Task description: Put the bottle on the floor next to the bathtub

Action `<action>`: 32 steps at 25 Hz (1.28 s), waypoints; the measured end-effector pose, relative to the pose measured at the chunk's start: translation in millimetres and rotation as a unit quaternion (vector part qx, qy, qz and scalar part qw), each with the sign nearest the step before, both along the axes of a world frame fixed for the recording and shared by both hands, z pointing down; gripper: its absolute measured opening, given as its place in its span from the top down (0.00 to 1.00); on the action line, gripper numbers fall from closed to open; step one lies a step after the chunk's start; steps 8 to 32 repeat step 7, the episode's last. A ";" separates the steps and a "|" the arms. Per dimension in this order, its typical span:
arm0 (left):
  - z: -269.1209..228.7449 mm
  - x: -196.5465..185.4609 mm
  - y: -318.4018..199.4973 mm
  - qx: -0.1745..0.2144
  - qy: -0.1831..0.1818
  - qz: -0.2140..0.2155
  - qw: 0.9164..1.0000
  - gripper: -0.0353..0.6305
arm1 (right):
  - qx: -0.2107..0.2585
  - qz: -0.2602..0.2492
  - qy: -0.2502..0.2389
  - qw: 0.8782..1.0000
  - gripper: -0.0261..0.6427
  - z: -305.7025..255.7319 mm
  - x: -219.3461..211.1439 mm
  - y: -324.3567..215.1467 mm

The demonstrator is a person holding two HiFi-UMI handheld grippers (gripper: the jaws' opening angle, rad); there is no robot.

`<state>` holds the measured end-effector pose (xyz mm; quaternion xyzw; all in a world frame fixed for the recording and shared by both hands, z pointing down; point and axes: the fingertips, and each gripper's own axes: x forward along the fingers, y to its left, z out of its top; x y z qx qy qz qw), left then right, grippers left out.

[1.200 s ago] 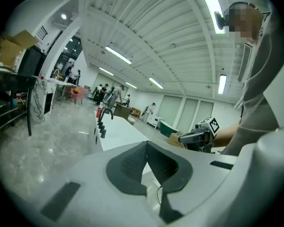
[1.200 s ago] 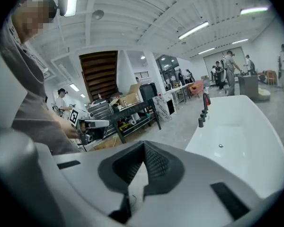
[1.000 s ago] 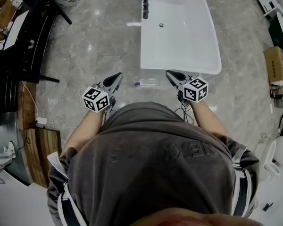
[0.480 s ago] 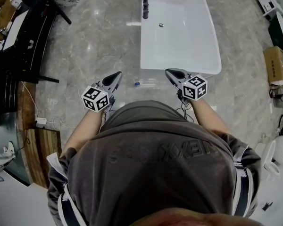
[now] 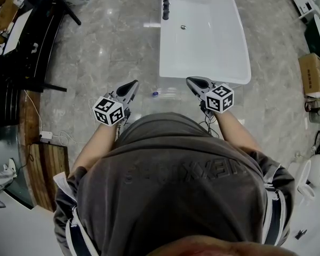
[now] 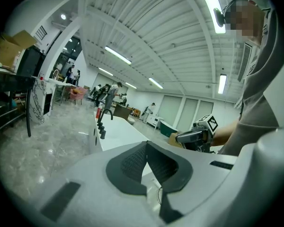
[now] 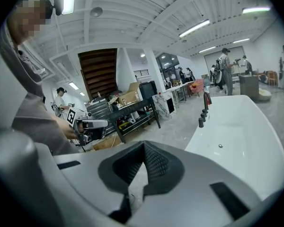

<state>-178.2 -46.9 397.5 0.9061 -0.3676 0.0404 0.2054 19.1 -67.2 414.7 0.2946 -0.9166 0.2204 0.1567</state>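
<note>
A clear plastic bottle (image 5: 165, 94) with a blue cap lies on its side on the marble floor, just in front of the near end of the white bathtub (image 5: 224, 63). My left gripper (image 5: 130, 84) hovers to the bottle's left, shut and empty. My right gripper (image 5: 193, 81) hovers to its right, over the tub's near corner, also shut and empty. In the left gripper view the shut left gripper (image 6: 146, 144) faces the right gripper (image 6: 191, 136) and the bathtub (image 6: 116, 131). In the right gripper view the shut right gripper (image 7: 143, 145) faces the left gripper (image 7: 92, 124) beside the bathtub (image 7: 241, 131). The bottle is hidden in both gripper views.
A black faucet (image 5: 165, 4) stands at the tub's far left edge. A black rack (image 5: 26, 41) lines the left side, with a power strip and cable (image 5: 47, 138) on the floor below it. A cardboard box (image 5: 312, 73) sits at the right. People stand far off in the hall.
</note>
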 end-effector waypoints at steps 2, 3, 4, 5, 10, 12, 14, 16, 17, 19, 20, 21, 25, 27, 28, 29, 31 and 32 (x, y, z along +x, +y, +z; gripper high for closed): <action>1.0 -0.9 -0.3 -0.001 0.000 -0.001 1.000 0.94 | 0.000 0.000 0.000 1.000 0.97 0.9 -0.1 -0.8; 1.6 -1.7 -0.7 -0.001 0.000 -0.001 1.000 0.94 | 0.000 0.000 0.000 1.000 0.97 1.5 -0.7 -1.3; 2.2 -2.5 -1.0 -0.002 0.000 -0.002 1.000 0.94 | 0.000 0.000 -0.001 1.000 0.97 1.9 -1.5 -1.7; 2.6 -3.3 -1.2 -0.002 0.001 -0.002 1.000 0.94 | 0.000 0.000 -0.001 1.000 0.97 2.3 -2.4 -1.9; 3.1 -4.6 -1.5 -0.004 0.002 -0.003 1.000 0.94 | 0.000 -0.001 -0.001 1.000 0.97 2.9 -4.2 -2.1; 3.1 -4.6 -1.5 -0.004 0.002 -0.003 1.000 0.94 | 0.000 -0.001 -0.001 1.000 0.97 2.9 -4.2 -2.1; 3.1 -4.6 -1.5 -0.004 0.002 -0.003 1.000 0.94 | 0.000 -0.001 -0.001 1.000 0.97 2.9 -4.2 -2.1; 3.1 -4.6 -1.5 -0.004 0.002 -0.003 1.000 0.94 | 0.000 -0.001 -0.001 1.000 0.97 2.9 -4.2 -2.1; 3.1 -4.6 -1.5 -0.004 0.002 -0.003 1.000 0.94 | 0.000 -0.001 -0.001 1.000 0.97 2.9 -4.2 -2.1; 3.1 -4.6 -1.5 -0.004 0.002 -0.003 1.000 0.94 | 0.000 -0.001 -0.001 1.000 0.97 2.9 -4.2 -2.1; 3.1 -4.6 -1.5 -0.004 0.002 -0.003 1.000 0.94 | 0.000 -0.001 -0.001 1.000 0.97 2.9 -4.2 -2.1; 3.1 -4.6 -1.5 -0.004 0.002 -0.003 1.000 0.94 | 0.000 -0.001 -0.001 1.000 0.97 2.9 -4.2 -2.1; 3.1 -4.6 -1.5 -0.004 0.002 -0.003 1.000 0.94 | 0.000 -0.001 -0.001 1.000 0.97 2.9 -4.2 -2.1; 3.1 -4.6 -1.5 -0.004 0.002 -0.003 1.000 0.94 | 0.000 -0.001 -0.001 1.000 0.97 2.9 -4.2 -2.1; 3.1 -4.6 -1.5 -0.004 0.002 -0.003 1.000 0.94 | 0.000 -0.001 -0.001 1.000 0.97 2.9 -4.2 -2.1; 3.1 -4.6 -1.5 -0.004 0.002 -0.003 1.000 0.94 | 0.000 -0.001 -0.001 1.000 0.97 2.9 -4.2 -2.1; 3.1 -4.6 -1.5 -0.004 0.002 -0.003 1.000 0.94 | 0.000 -0.001 -0.001 1.000 0.97 2.9 -4.2 -2.1; 3.1 -4.6 -1.5 -0.004 0.002 -0.003 1.000 0.94 | 0.000 -0.001 -0.001 1.000 0.97 2.9 -4.2 -2.1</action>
